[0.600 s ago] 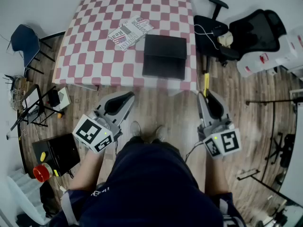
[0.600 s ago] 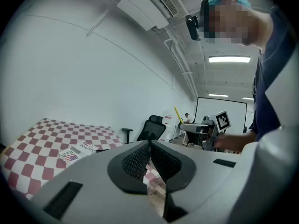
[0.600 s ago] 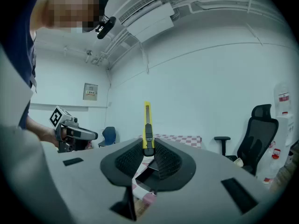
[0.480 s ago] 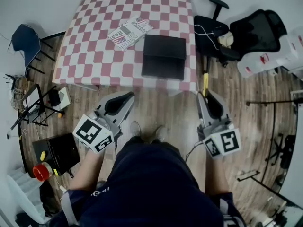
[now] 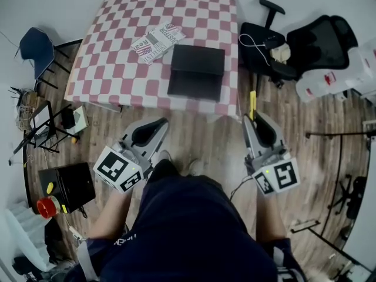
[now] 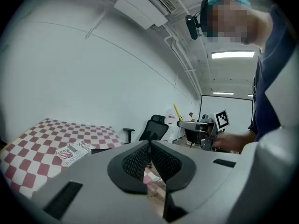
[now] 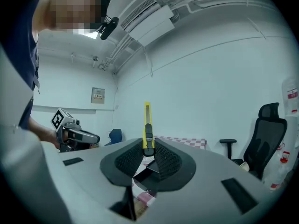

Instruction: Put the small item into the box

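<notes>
The right gripper [image 7: 148, 149] has its jaws closed on a yellow utility knife [image 7: 147, 125], clamping it near its lower end so that most of the slim body sticks out past the jaw tips. The knife is narrow and flat, bright yellow, with a black slider partway along it. In the head view it shows as a thin yellow strip [image 5: 252, 103] pointing forward from the right gripper [image 5: 254, 117], over the wooden floor and just short of the near edge of the table [image 5: 111, 51].

The left gripper [image 6: 149, 147] has its ribbed black pads pressed together with nothing between them. In the head view it [image 5: 158, 123] is held low in front of the person, also short of the table and well apart from the right one.

The box [image 5: 197, 72] is black and sits on the red-and-white checked cloth near the table's front edge (whether its lid is open I cannot tell from above). A printed paper [image 5: 157, 42] lies just beyond it to the left. A black office chair [image 5: 317, 40] stands right of the table.
</notes>
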`<action>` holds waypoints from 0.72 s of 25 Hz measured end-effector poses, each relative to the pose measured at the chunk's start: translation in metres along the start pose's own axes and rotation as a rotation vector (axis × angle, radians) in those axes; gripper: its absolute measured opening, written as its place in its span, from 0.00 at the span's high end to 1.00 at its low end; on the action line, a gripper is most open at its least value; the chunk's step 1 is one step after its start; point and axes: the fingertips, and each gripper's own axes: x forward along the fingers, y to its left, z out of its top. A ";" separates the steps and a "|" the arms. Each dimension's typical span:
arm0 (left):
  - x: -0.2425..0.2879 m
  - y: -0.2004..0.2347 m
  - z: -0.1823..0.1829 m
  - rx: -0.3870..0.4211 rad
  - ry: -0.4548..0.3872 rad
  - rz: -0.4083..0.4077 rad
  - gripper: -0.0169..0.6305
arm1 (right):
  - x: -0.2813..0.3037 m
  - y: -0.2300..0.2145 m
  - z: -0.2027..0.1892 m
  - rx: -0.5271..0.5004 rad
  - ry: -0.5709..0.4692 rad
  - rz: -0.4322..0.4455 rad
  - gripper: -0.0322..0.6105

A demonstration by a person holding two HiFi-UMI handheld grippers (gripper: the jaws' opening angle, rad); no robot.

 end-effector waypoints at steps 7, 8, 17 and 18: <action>0.018 0.013 -0.002 -0.018 -0.002 0.011 0.91 | 0.016 -0.016 -0.006 0.001 0.022 0.020 0.82; 0.021 0.016 -0.002 -0.023 -0.002 0.009 0.91 | 0.020 -0.017 -0.007 0.002 0.029 0.021 0.82; 0.059 0.084 -0.002 -0.061 0.006 -0.045 0.91 | 0.083 -0.037 -0.017 0.009 0.092 -0.019 0.82; 0.066 0.095 0.001 -0.058 0.009 -0.056 0.91 | 0.095 -0.039 -0.017 0.011 0.100 -0.023 0.82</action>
